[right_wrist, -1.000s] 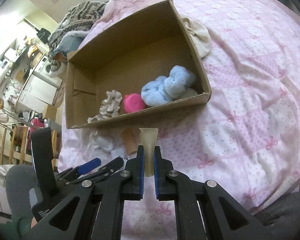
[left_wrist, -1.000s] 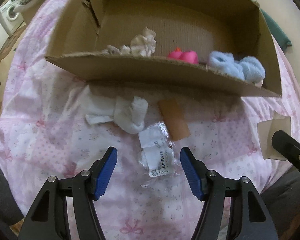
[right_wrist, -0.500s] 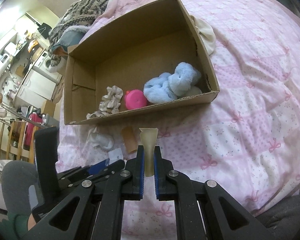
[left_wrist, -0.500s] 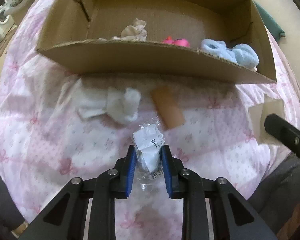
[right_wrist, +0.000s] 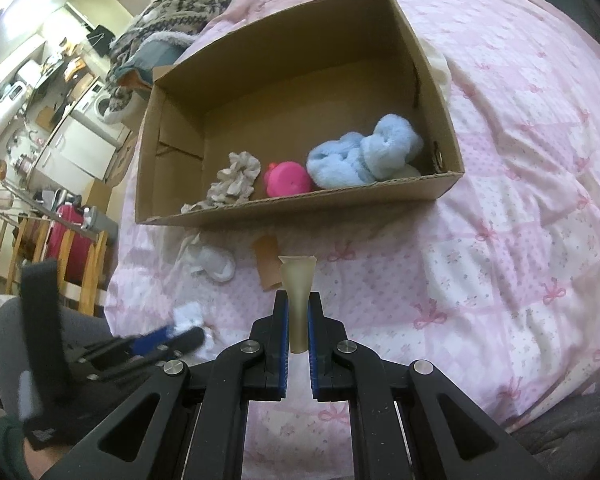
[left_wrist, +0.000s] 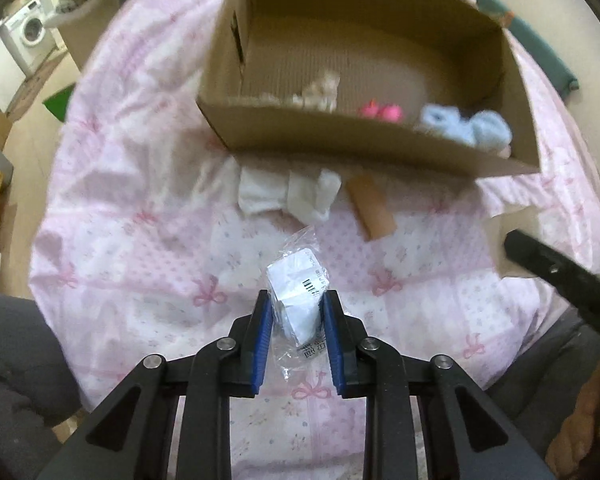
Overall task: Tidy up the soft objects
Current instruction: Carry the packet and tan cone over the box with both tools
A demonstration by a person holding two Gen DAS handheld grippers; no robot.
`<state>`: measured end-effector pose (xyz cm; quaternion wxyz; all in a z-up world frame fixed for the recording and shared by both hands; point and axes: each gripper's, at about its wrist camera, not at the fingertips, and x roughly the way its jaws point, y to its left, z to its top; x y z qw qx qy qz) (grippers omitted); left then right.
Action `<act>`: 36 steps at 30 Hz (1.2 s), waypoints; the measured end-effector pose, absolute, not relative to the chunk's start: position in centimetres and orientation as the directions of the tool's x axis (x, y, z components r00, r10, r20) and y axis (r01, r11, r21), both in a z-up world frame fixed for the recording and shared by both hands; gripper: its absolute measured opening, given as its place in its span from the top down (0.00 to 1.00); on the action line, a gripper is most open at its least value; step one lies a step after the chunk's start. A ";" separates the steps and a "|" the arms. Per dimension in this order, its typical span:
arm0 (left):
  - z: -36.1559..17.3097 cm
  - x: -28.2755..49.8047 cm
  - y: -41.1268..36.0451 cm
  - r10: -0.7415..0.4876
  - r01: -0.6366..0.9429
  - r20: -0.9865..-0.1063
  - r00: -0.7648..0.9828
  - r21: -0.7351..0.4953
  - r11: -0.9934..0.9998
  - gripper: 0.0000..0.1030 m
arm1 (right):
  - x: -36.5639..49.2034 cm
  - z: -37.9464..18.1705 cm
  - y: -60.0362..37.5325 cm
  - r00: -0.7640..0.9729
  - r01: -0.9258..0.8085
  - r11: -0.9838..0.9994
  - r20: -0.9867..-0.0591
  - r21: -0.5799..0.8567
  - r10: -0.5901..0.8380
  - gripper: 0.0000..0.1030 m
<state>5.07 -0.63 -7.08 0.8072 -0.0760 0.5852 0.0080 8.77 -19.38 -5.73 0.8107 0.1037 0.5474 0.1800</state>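
Since a second ago your left gripper (left_wrist: 296,320) has closed on the plastic packet (left_wrist: 298,300) and raised it off the pink quilt (left_wrist: 140,240). Your right gripper (right_wrist: 298,320) stays clamped on a beige piece (right_wrist: 298,284), short of the cardboard box (right_wrist: 300,204).

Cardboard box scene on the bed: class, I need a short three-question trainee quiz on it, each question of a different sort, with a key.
1. True or false: the cardboard box is empty.
2. What does the left gripper hold? A) plastic-wrapped white packet B) pink toy C) blue fluffy item
3. Fill in: the right gripper is shut on a ____ flexible piece.

Key: 1 false; 2 A; 3 beige.
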 end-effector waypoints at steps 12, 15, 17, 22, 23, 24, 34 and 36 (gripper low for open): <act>-2.5 3.5 1.3 -0.005 -0.136 -0.900 0.436 -0.071 0.988 0.78 | 7.8 -3.8 -19.9 0.405 -0.203 0.908 -0.813 0.366 0.418 0.91; -1.6 3.5 2.1 0.000 -0.142 -0.894 0.449 -0.072 0.987 0.78 | 7.5 -3.2 -19.9 0.426 -0.211 0.905 -0.799 0.369 0.425 0.91; -1.3 3.9 2.4 0.013 -0.145 -0.890 0.455 -0.060 0.988 0.78 | 7.3 -2.6 -20.0 0.445 -0.217 0.903 -0.786 0.371 0.430 0.91; -0.3 5.0 3.5 0.021 -0.154 -0.879 0.476 -0.060 0.986 0.78 | 7.0 -1.2 -20.5 0.498 -0.226 0.900 -0.750 0.373 0.436 0.91; 0.0 5.2 3.6 0.023 -0.150 -0.875 0.484 -0.057 0.987 0.78 | 7.0 -1.0 -20.6 0.503 -0.225 0.900 -0.746 0.374 0.436 0.91; 0.5 5.5 3.7 0.023 -0.143 -0.869 0.494 -0.055 0.988 0.78 | 7.0 -0.7 -20.7 0.507 -0.225 0.898 -0.741 0.378 0.440 0.91; 4.6 8.5 3.8 0.029 -0.098 -0.813 0.582 -0.035 0.995 0.78 | 8.4 2.2 -21.6 0.546 -0.239 0.887 -0.701 0.395 0.459 0.91; 5.0 9.4 3.7 0.023 -0.090 -0.808 0.589 -0.037 0.995 0.78 | 8.9 2.8 -21.9 0.553 -0.241 0.888 -0.696 0.392 0.458 0.91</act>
